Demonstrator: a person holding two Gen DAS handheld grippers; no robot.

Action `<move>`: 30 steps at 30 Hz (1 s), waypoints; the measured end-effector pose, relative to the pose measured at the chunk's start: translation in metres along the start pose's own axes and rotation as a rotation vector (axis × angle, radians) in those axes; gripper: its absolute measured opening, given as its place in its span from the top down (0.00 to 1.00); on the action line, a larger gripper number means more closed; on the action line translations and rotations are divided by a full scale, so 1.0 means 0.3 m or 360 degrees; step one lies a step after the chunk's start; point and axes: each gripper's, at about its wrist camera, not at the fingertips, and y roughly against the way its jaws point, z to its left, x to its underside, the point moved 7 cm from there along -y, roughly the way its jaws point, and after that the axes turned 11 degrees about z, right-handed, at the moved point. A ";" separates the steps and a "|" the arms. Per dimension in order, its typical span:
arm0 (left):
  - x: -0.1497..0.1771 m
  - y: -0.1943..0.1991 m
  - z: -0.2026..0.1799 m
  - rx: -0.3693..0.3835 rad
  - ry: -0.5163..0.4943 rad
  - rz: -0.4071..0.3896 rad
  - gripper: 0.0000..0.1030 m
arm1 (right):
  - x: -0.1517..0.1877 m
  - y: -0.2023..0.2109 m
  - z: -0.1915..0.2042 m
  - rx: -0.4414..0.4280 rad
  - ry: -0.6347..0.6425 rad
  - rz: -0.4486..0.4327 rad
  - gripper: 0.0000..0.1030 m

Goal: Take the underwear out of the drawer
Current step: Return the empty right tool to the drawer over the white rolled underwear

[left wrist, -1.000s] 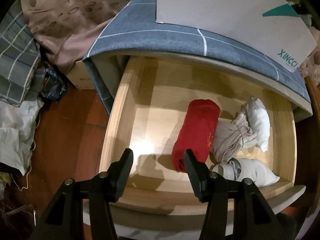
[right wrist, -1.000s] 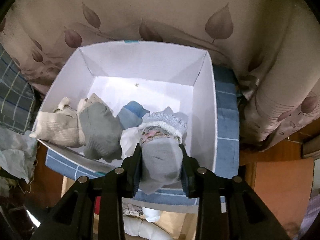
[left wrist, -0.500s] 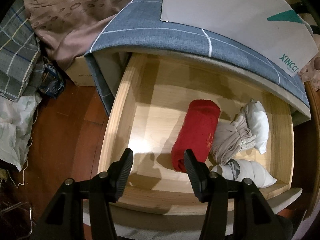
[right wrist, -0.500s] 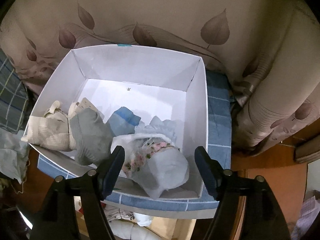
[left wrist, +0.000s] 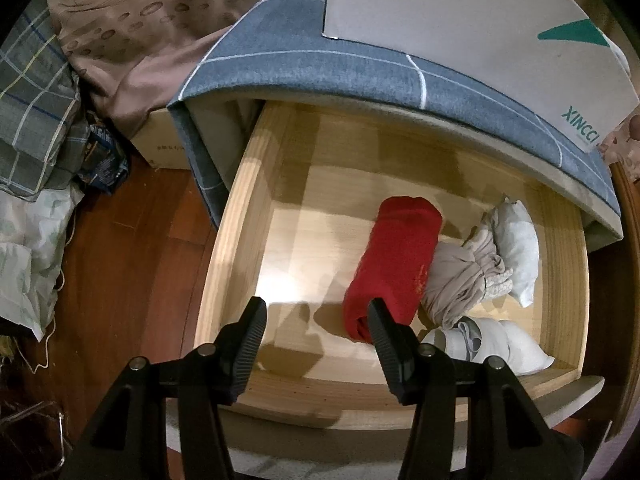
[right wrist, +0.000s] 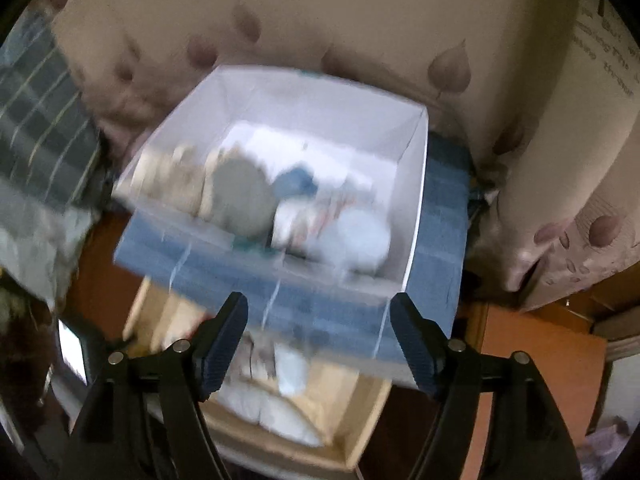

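Observation:
In the left wrist view the wooden drawer (left wrist: 240, 216) stands open. Inside lie a red roll (left wrist: 396, 264), a beige bundle (left wrist: 460, 280), a white bundle (left wrist: 516, 244) and a white-grey roll (left wrist: 492, 344). My left gripper (left wrist: 316, 320) is open and empty above the drawer's front, its right finger beside the red roll's near end. In the blurred right wrist view the white box (right wrist: 412, 208) holds several rolled pieces, among them a pale blue bundle (right wrist: 360, 240). My right gripper (right wrist: 320, 324) is open and empty, in front of the box above the drawer (right wrist: 352, 424).
The white box (left wrist: 460, 16) sits on a blue checked top (left wrist: 360, 76) over the drawer. Brown leaf-print fabric (right wrist: 360, 12) lies behind. Checked cloth (left wrist: 32, 104), a cardboard box (left wrist: 164, 144) and white cloth (left wrist: 28, 256) lie at left on the wooden floor (left wrist: 120, 280).
My right gripper opened, left the pale blue bundle in the white box, and pulled back toward the drawer. The left gripper's view shifted slightly; it stayed open.

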 end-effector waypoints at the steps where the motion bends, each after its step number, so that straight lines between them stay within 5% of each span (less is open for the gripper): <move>1: 0.000 0.001 0.000 0.0001 0.0000 0.0000 0.48 | 0.036 -0.011 0.008 -0.0009 0.0014 0.0033 0.34; 14: -0.001 -0.013 0.004 0.0020 0.0017 0.0025 0.48 | 0.425 -0.483 0.184 -0.0255 0.0242 0.0657 0.41; 30: 0.001 -0.027 -0.004 0.0031 0.0016 0.0059 0.48 | 0.530 -0.799 0.274 -0.0206 0.0369 0.0888 0.43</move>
